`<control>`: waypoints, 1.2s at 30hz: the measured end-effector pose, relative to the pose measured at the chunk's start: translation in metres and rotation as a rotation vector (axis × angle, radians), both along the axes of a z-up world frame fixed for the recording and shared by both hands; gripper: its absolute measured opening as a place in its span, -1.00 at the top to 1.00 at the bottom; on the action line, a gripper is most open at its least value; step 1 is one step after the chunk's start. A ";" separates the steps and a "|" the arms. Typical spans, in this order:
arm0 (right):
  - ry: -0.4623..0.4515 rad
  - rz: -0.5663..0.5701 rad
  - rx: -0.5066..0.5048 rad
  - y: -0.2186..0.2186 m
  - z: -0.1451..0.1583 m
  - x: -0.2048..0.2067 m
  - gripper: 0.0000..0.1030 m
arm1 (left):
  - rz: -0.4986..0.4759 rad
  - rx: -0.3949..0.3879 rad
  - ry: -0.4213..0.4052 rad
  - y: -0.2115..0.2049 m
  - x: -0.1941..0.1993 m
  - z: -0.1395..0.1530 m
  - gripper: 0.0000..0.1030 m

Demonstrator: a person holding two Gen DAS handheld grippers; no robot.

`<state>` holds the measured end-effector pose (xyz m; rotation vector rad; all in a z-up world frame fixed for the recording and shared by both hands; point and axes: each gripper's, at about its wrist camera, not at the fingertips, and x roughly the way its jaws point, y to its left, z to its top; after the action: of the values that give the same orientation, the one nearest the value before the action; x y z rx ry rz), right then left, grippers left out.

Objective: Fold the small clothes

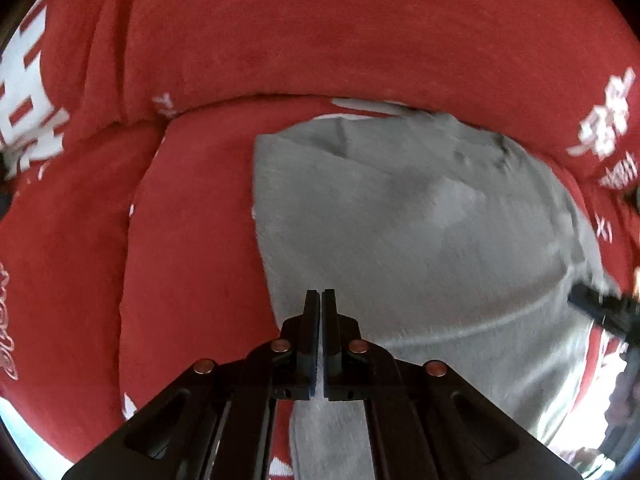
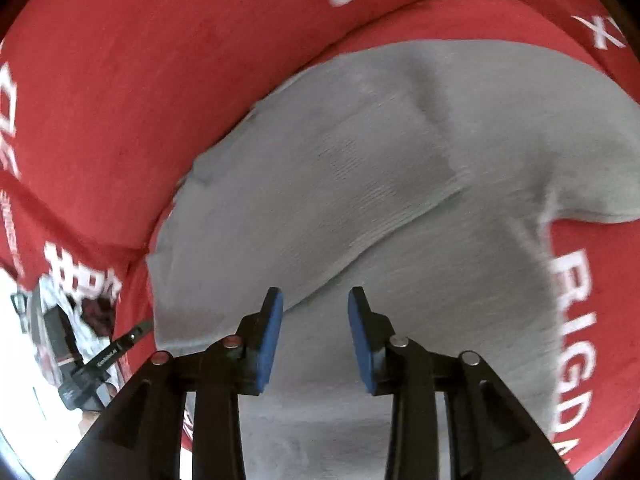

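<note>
White capitals "RIGDA" printed on the red cloth (image 2: 592, 320), just right of the grey garment (image 2: 400, 152) in the right wrist view. A white "X" on the same cloth beyond the garment's far right corner. Other white characters on the red cloth (image 1: 280, 32) around the garment in both views, too blurred to read.

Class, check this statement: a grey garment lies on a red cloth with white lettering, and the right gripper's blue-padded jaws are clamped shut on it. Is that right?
Not quite. The right gripper is open: the right wrist view shows its blue pads apart, nothing pinched. The grey garment does lie on the red cloth with white lettering.
</note>
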<state>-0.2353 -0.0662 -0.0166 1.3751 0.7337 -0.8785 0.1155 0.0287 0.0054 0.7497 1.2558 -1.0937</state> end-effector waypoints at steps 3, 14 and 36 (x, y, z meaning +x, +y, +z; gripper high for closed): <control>-0.006 0.034 -0.043 -0.005 0.008 0.012 0.28 | -0.004 -0.027 -0.022 -0.005 -0.004 0.002 0.97; 0.121 -0.247 0.003 -0.024 0.005 -0.053 0.25 | -0.044 -0.030 -0.044 -0.037 -0.024 -0.018 0.97; 0.189 -0.158 0.033 0.011 0.008 -0.092 0.51 | 0.045 0.066 -0.093 0.007 -0.004 -0.019 0.97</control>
<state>-0.3271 -0.0554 -0.0086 1.4060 0.7931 -1.1374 0.1110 0.0358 -0.0140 0.8095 1.2286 -0.9734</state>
